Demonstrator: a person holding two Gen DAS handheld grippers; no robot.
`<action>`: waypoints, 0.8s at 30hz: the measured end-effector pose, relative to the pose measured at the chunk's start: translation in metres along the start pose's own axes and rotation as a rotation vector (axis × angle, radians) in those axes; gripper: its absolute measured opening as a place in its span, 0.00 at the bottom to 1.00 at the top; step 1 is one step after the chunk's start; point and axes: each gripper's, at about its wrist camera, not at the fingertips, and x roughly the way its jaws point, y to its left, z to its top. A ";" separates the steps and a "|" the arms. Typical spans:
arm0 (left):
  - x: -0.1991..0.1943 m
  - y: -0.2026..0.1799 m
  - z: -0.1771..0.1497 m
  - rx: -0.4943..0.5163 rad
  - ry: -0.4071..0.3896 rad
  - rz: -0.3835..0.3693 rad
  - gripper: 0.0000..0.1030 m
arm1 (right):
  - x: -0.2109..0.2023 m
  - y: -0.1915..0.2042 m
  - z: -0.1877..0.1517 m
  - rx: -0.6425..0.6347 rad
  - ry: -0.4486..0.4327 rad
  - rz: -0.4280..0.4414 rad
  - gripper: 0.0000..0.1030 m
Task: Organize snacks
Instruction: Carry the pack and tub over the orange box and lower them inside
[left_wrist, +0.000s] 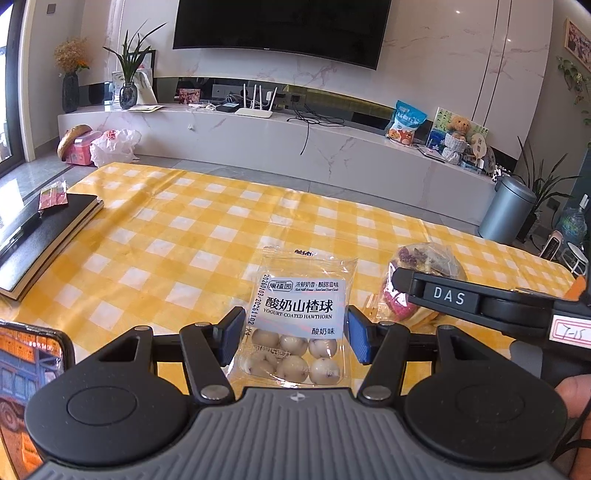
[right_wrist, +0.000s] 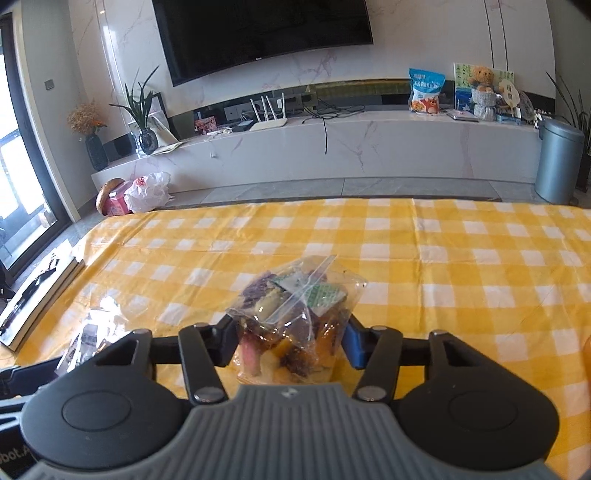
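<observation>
On the yellow checked surface (left_wrist: 177, 236), just in front of both cameras: two snack packs lie side by side, each between a pair of fingers.
Hawthorn pack: the clear yogurt-coated hawthorn packet (left_wrist: 297, 317) lies flat on the cloth; the left hand-held gripper (left_wrist: 293, 338) straddles it at middling width, blue pads at its side edges, and seems to pinch it lightly.
Mixed bag: right of the hawthorn packet, the clear mixed-snack bag (right_wrist: 291, 325) stands bunched; the right hand-held gripper (right_wrist: 290, 341) has its fingers drawn in against the bag's sides, so I judge it gripped.
Step in hand: taking hold of both packs, neither yet lifted.
Next move: probably firm both grips, since film is slippery and crumples, then lift and carry each to a sorted place.
Far left of the hawthorn packet: a dark notebook (left_wrist: 44, 236) with a small red sachet (left_wrist: 53, 195) on top.
Hard to make out: no container or target spot shows; the bag's base hides behind the gripper body; pad contact through clear film is uncertain.
</observation>
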 end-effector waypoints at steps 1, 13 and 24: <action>-0.004 -0.002 0.000 -0.001 0.000 -0.004 0.65 | -0.006 -0.001 0.001 -0.005 -0.004 0.002 0.51; -0.067 -0.051 0.011 0.033 -0.067 -0.091 0.64 | -0.108 -0.030 0.011 0.006 -0.097 0.009 0.50; -0.104 -0.134 0.023 0.170 -0.123 -0.271 0.65 | -0.238 -0.112 -0.001 0.035 -0.230 -0.059 0.50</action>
